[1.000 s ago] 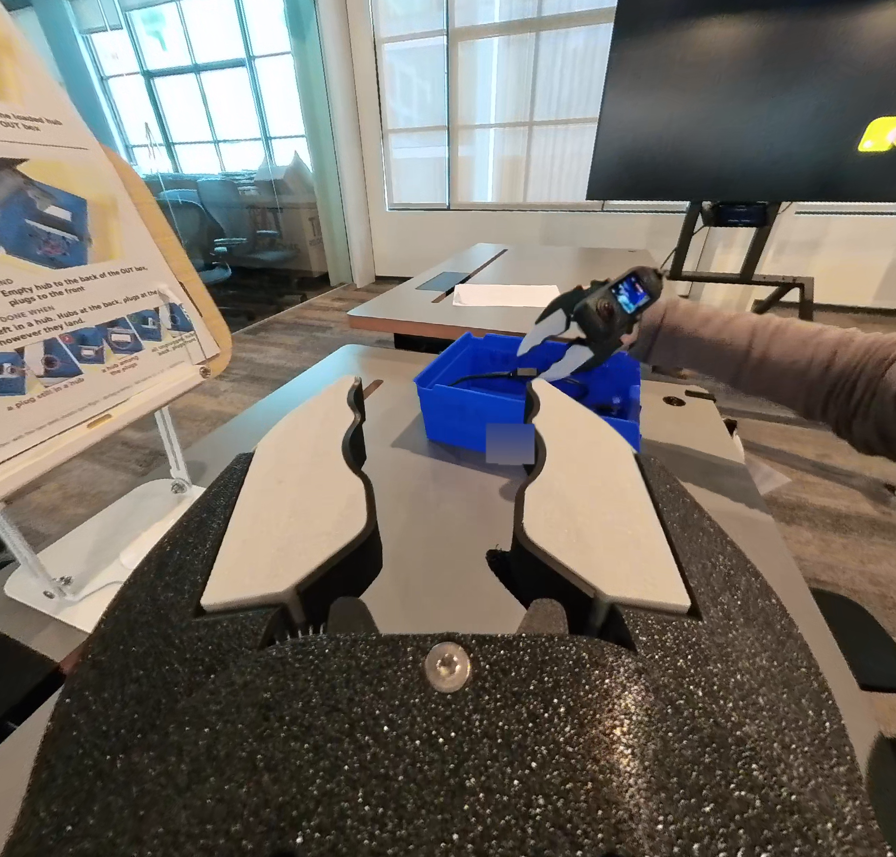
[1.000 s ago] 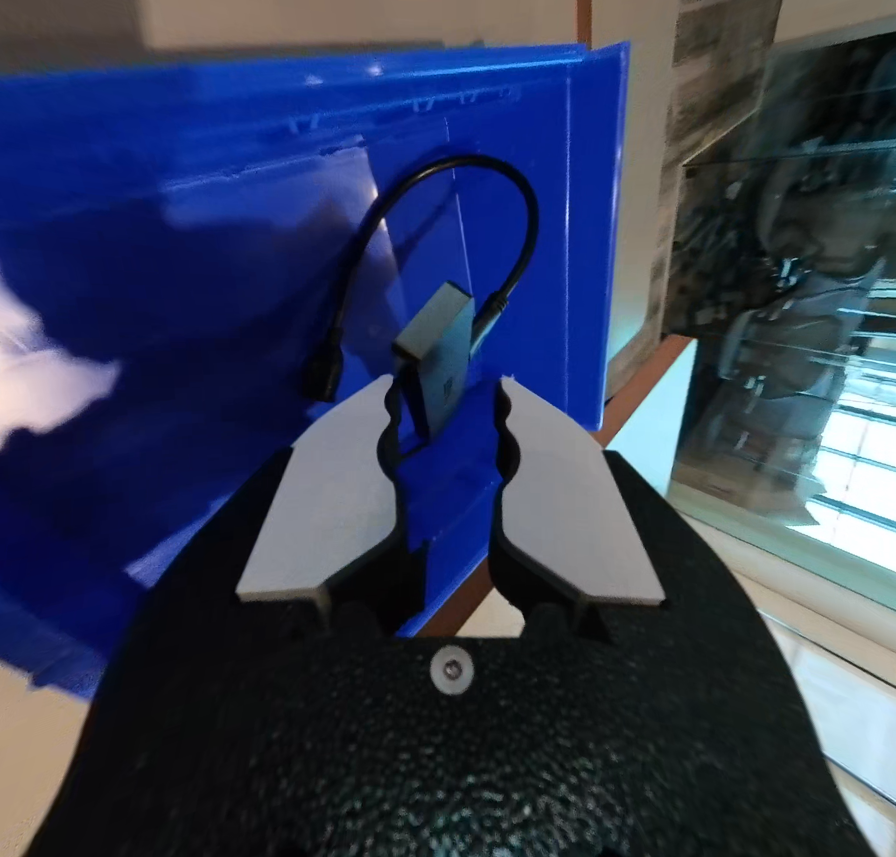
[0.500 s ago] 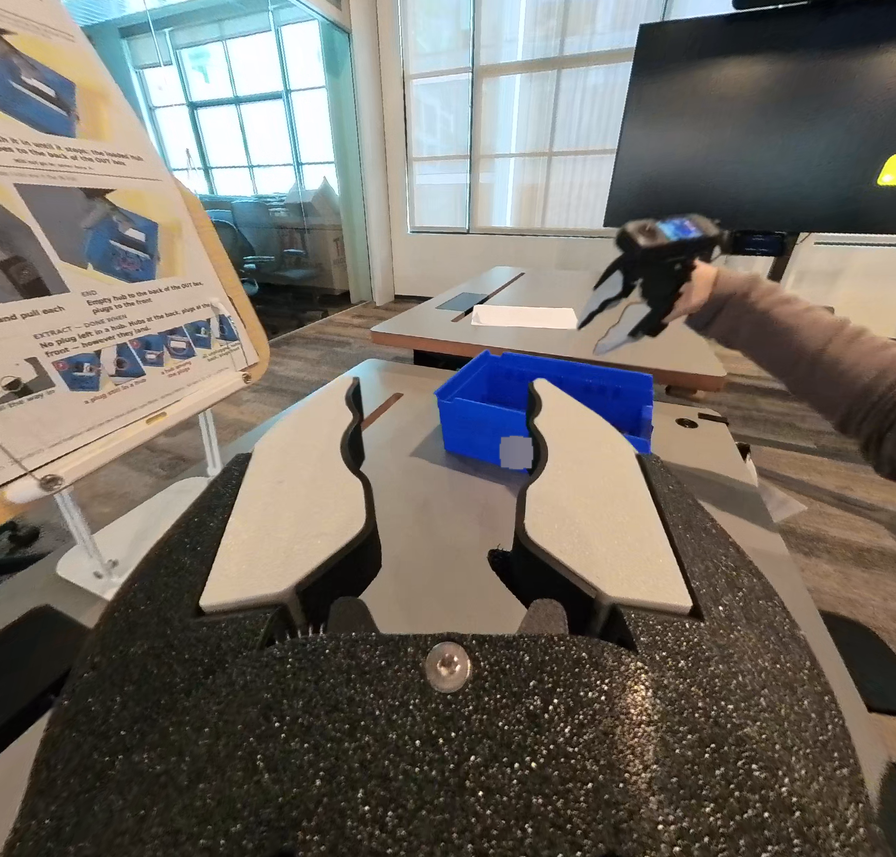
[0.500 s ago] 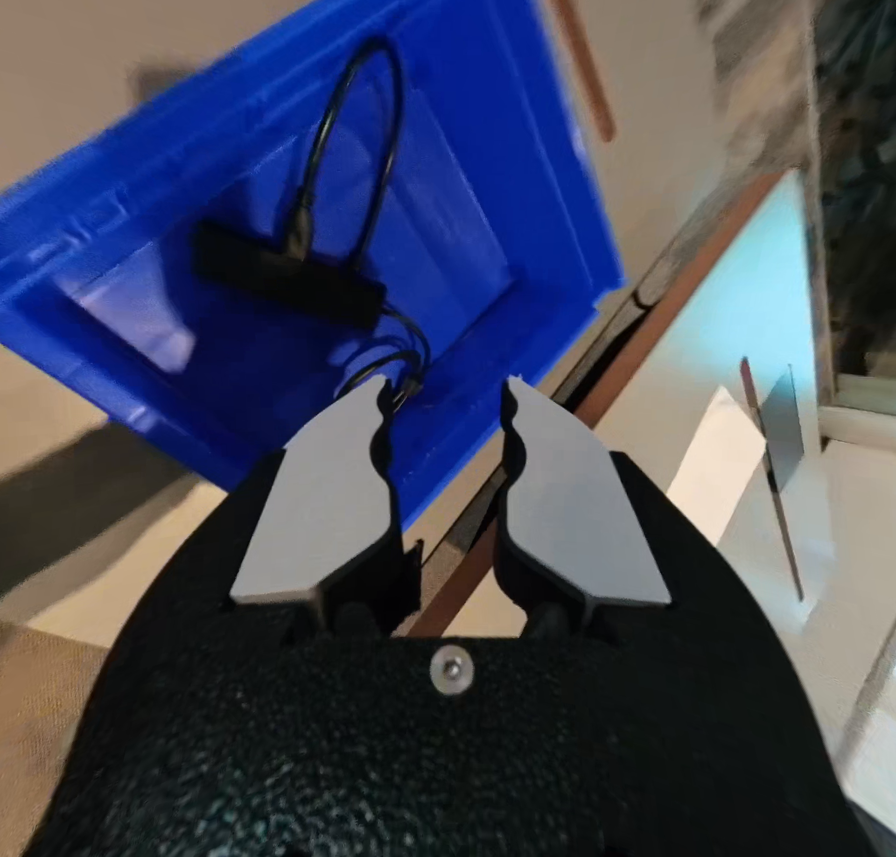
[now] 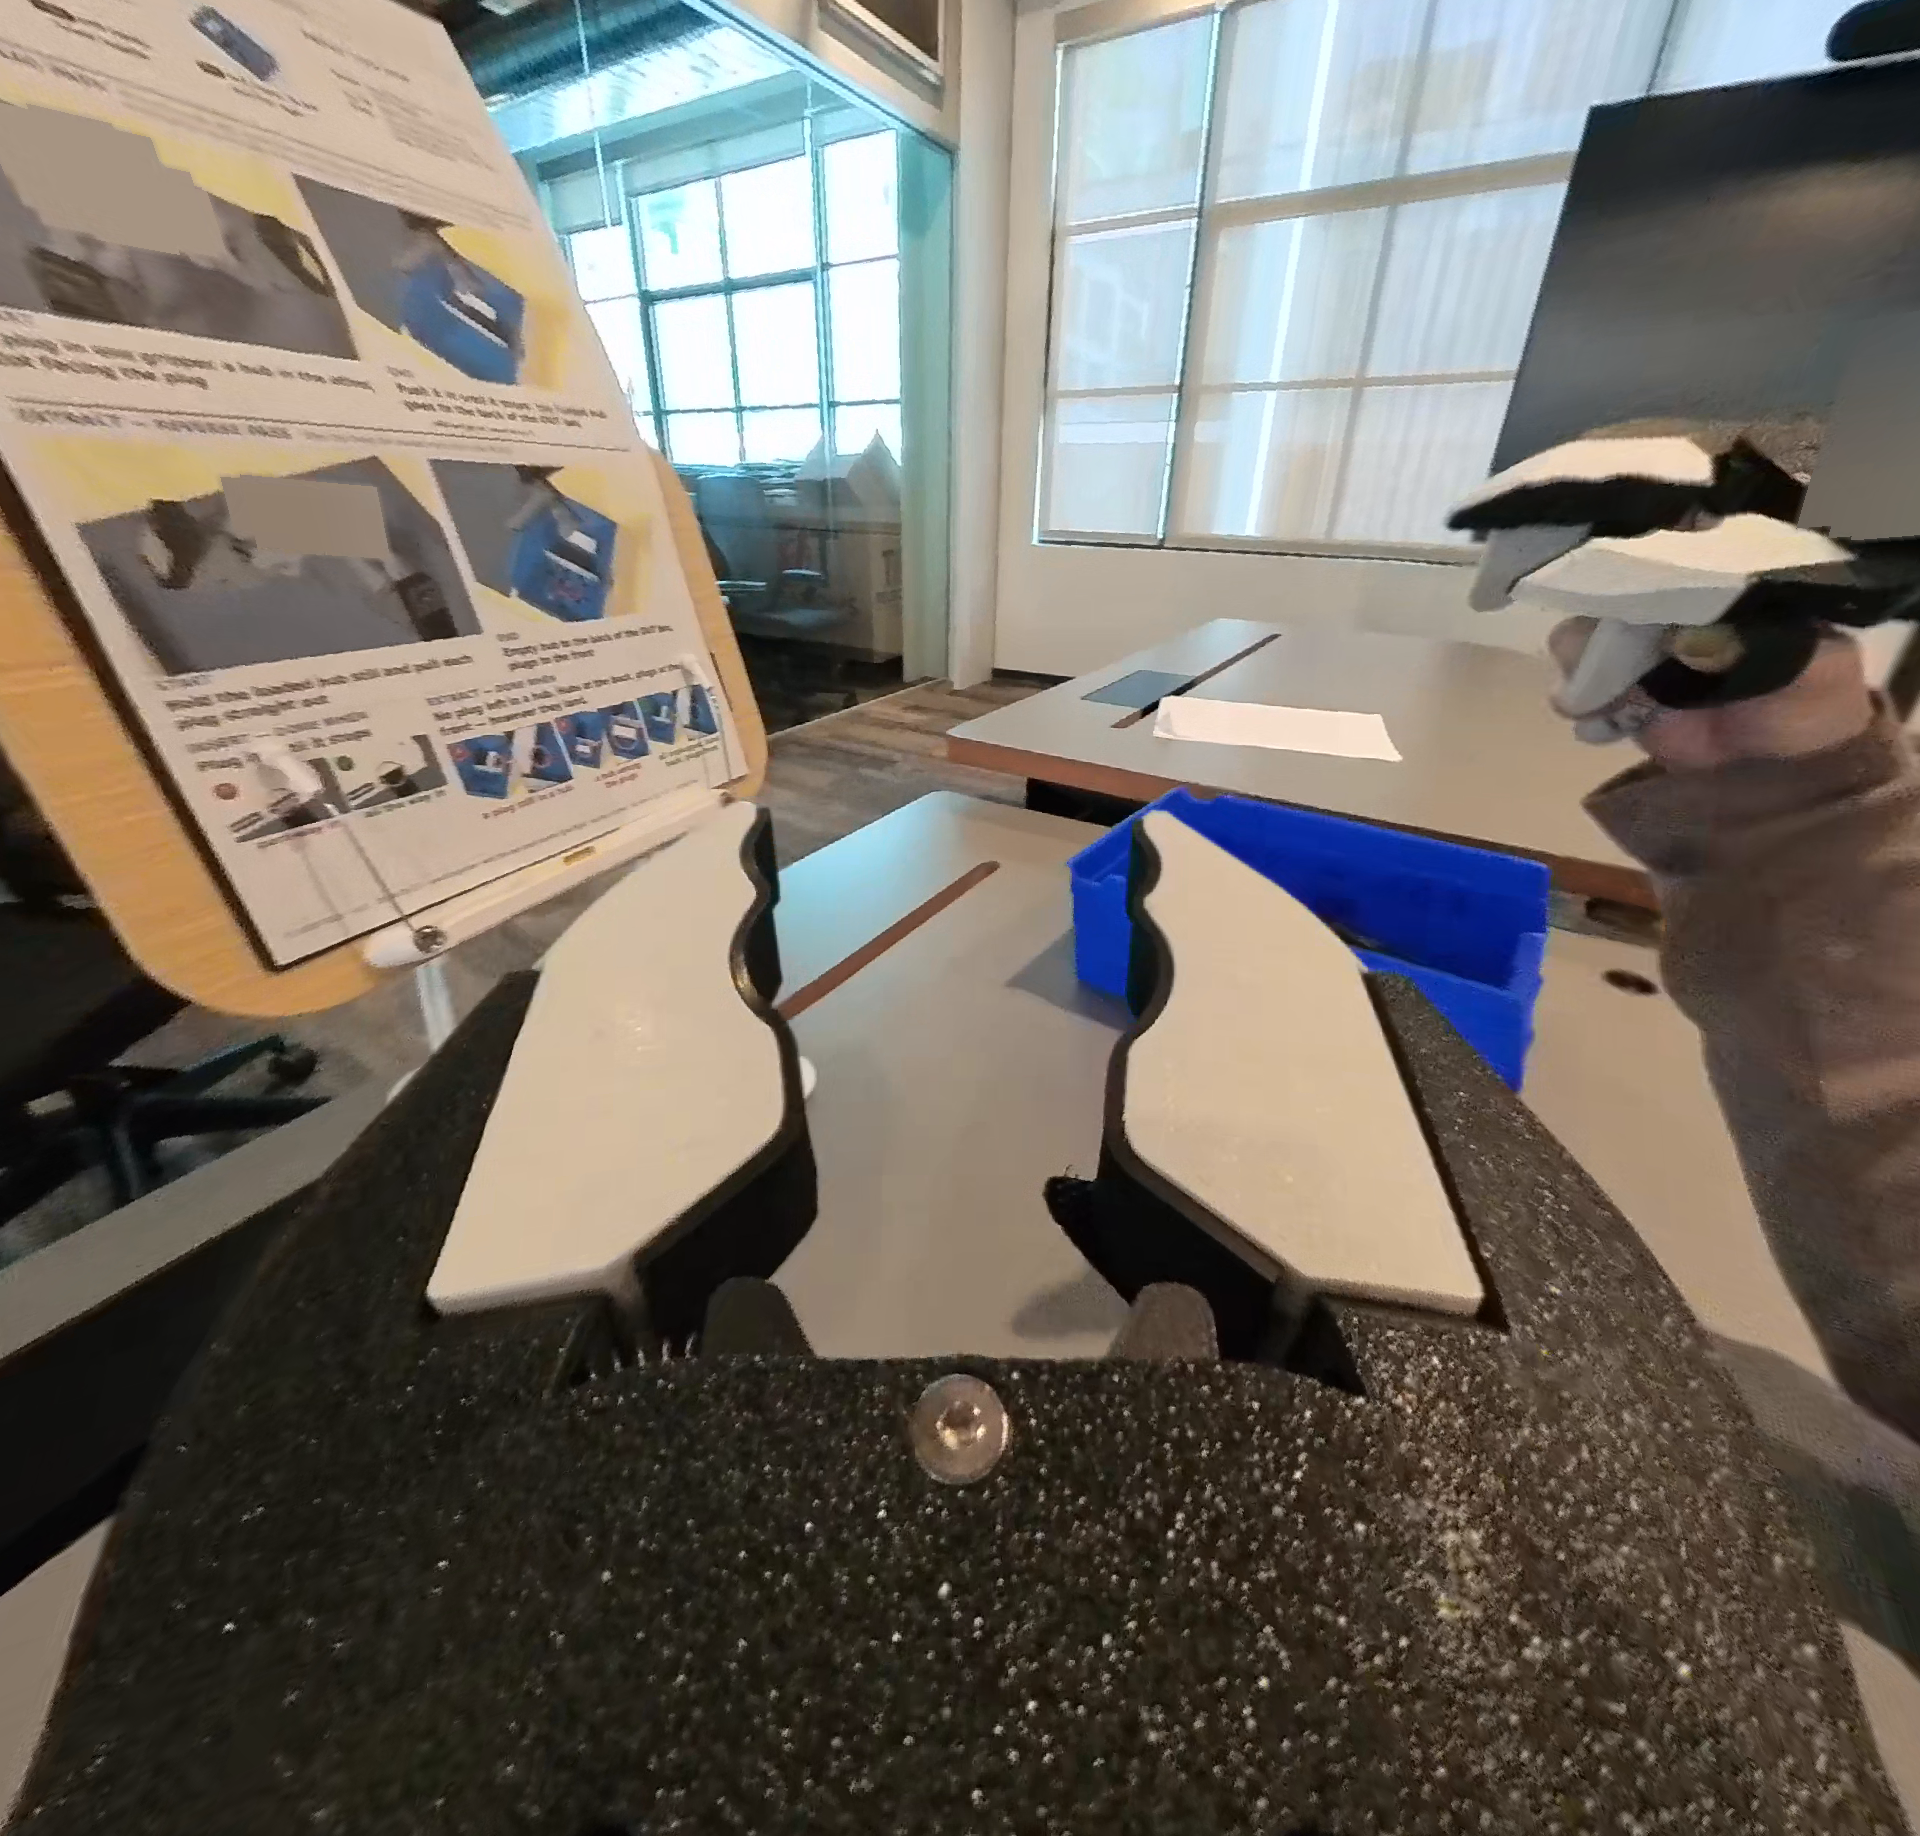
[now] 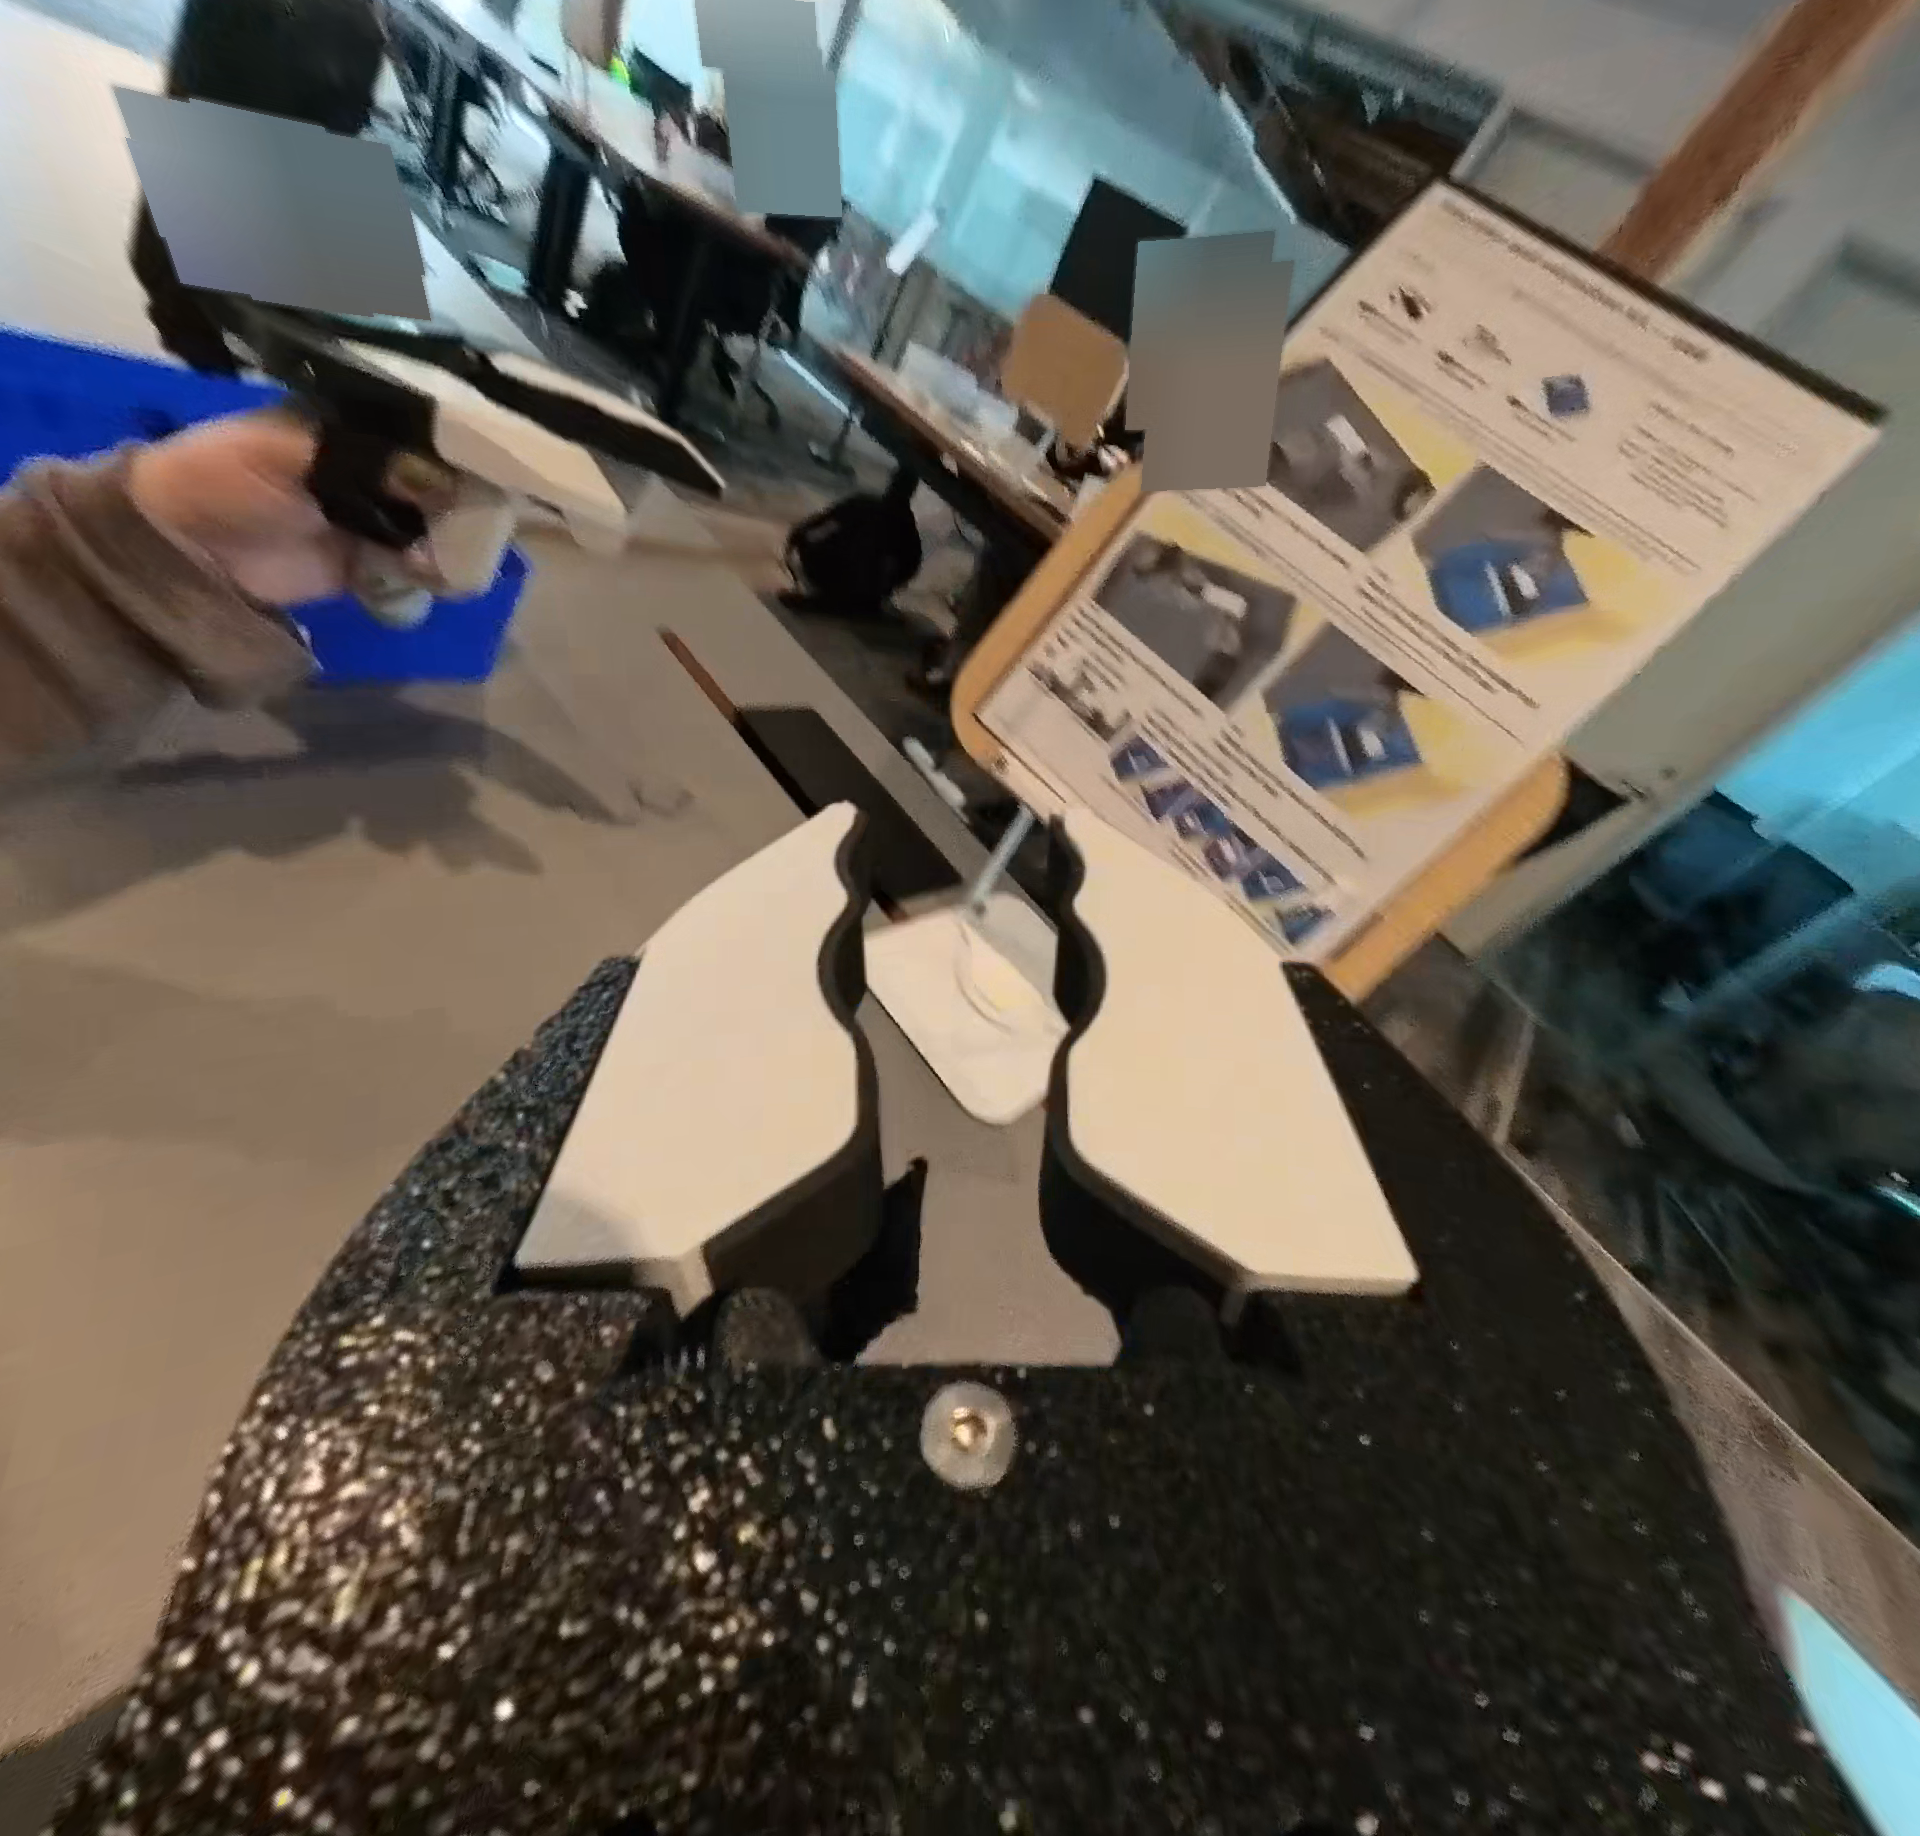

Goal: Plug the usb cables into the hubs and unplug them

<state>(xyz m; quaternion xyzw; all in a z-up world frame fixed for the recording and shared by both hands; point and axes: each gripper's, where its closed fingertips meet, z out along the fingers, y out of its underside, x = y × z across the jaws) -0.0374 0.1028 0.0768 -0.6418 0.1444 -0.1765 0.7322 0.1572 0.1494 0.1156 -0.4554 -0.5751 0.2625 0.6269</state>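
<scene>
A blue bin (image 5: 1351,893) stands on the grey table (image 5: 925,1111) ahead of my left gripper (image 5: 951,841), which is open and empty, a little above the table. The bin's inside is hidden, so no hub or USB cable shows. My right gripper (image 6: 956,830) is open and empty, raised and pointing at the instruction board. In the left wrist view the right gripper (image 5: 1475,555) is held high above the bin's right side by a hand in a brown sleeve (image 5: 1787,955). In the right wrist view the left gripper (image 6: 675,503) shows at the upper left, in front of the bin (image 6: 416,633).
An instruction board (image 5: 312,539) on a white stand rises at the table's left edge and also shows in the right wrist view (image 6: 1403,591). A second table with a white sheet (image 5: 1278,726) and a dark screen (image 5: 1714,311) stand behind. People and desks are far off.
My right gripper left the hub in the blue bin, rose out of it and swung round toward the instruction board. My left gripper tilted up and shifted left, staying open.
</scene>
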